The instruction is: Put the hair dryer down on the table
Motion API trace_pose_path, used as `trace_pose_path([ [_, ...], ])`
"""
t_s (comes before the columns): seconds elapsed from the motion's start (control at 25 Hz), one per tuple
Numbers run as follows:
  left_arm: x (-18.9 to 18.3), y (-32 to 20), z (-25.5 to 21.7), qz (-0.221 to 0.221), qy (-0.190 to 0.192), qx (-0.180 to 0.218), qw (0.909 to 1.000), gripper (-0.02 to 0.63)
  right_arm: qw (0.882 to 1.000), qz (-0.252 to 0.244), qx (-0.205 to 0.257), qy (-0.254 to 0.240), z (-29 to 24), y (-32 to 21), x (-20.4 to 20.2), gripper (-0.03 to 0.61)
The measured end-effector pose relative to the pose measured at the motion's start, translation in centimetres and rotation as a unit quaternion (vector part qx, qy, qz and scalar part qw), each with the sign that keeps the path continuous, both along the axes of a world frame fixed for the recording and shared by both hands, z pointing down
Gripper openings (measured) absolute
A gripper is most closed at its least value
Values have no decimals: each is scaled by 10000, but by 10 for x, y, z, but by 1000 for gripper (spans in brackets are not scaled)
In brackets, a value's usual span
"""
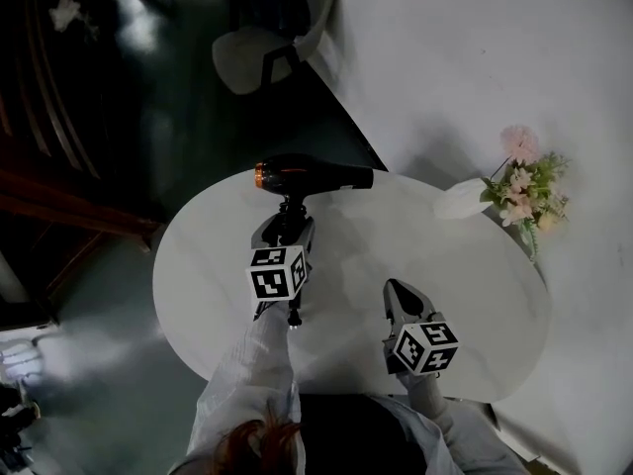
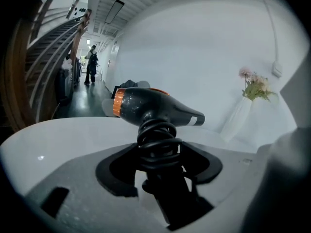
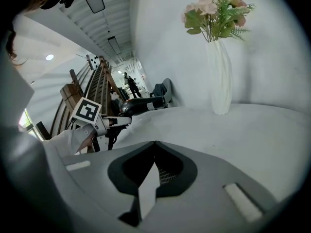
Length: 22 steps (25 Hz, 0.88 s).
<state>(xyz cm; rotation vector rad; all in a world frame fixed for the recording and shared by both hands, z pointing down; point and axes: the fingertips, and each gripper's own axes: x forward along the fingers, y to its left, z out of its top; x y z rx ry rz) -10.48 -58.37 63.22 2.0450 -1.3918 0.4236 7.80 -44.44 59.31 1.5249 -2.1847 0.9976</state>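
A black hair dryer (image 1: 312,176) with an orange ring at its back end is held over the far edge of the round white table (image 1: 346,255). My left gripper (image 1: 288,222) is shut on its handle, where the black cord is coiled. In the left gripper view the hair dryer (image 2: 146,106) stands with its barrel level, nozzle to the right, and the handle runs down between the jaws of the left gripper (image 2: 158,152). My right gripper (image 1: 397,291) hovers over the table's near right part, shut and empty. From the right gripper view the hair dryer (image 3: 141,106) shows at the far left.
A white vase (image 1: 460,198) of pink flowers (image 1: 524,186) stands at the table's right far edge, by the white wall. A grey chair (image 1: 267,38) stands beyond the table on the dark floor. A person (image 2: 91,64) stands far down the corridor, beside wooden stairs (image 2: 53,38).
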Motion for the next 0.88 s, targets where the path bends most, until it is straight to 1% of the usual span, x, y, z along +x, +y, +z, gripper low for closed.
trace_pose_path([
  [0.24,5,-7,16,-11,-163,-201,9997,270,10000,10,-43,-47,6,-3,0,9],
  [0.44,5,-8,18,-35,-324,-221,9992,270,9999,4,-81,-75,5,-2,-1,9],
  [0.56,6,-7,23,34,-530,-233,9983,272,9999,57,-82,-99,6,-1,2,9],
  [0.6,7,-7,23,38,-556,-225,9982,272,9999,80,-79,-103,5,-1,3,9],
  [0.68,5,-8,20,-53,-482,-159,9987,276,9999,106,-70,-96,4,1,5,9],
  [0.72,3,-10,17,-122,-427,-105,9990,290,9999,111,-63,-88,3,3,7,9],
  [0.8,-1,-11,10,-197,-359,-34,9992,369,9999,128,-31,-82,1,5,9,9],
  [0.88,-5,-8,2,-200,-302,-29,9993,394,9998,159,23,-95,-4,9,10,9],
])
